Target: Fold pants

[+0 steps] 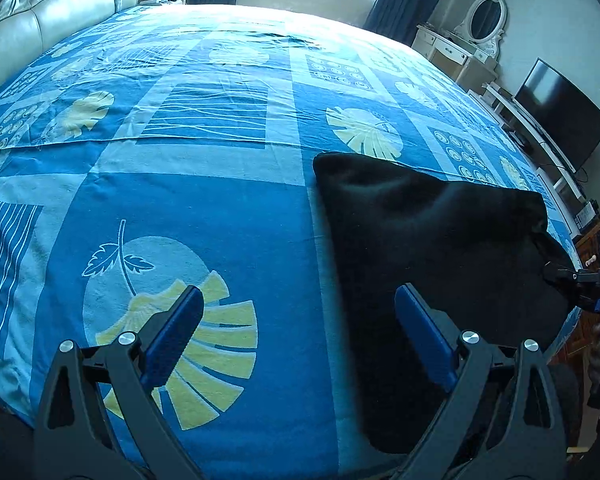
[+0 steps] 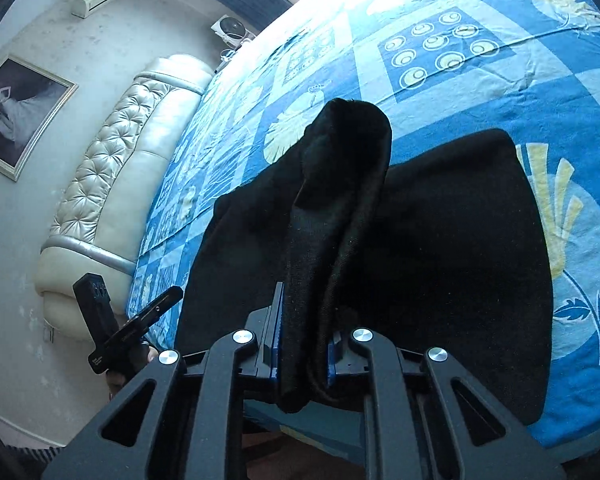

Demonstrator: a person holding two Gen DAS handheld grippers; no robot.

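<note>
Black pants (image 1: 432, 248) lie folded near the edge of a blue patterned bedspread (image 1: 220, 208); the right gripper (image 2: 304, 356) clamps a raised fold of them, while the left gripper (image 1: 300, 316) hovers alongside, fingers spread apart.

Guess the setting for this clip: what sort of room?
Most likely a home bedroom: a bed with a blue patterned sheet and tufted headboard, a mirrored dressing table, and a TV by the wall.
</note>
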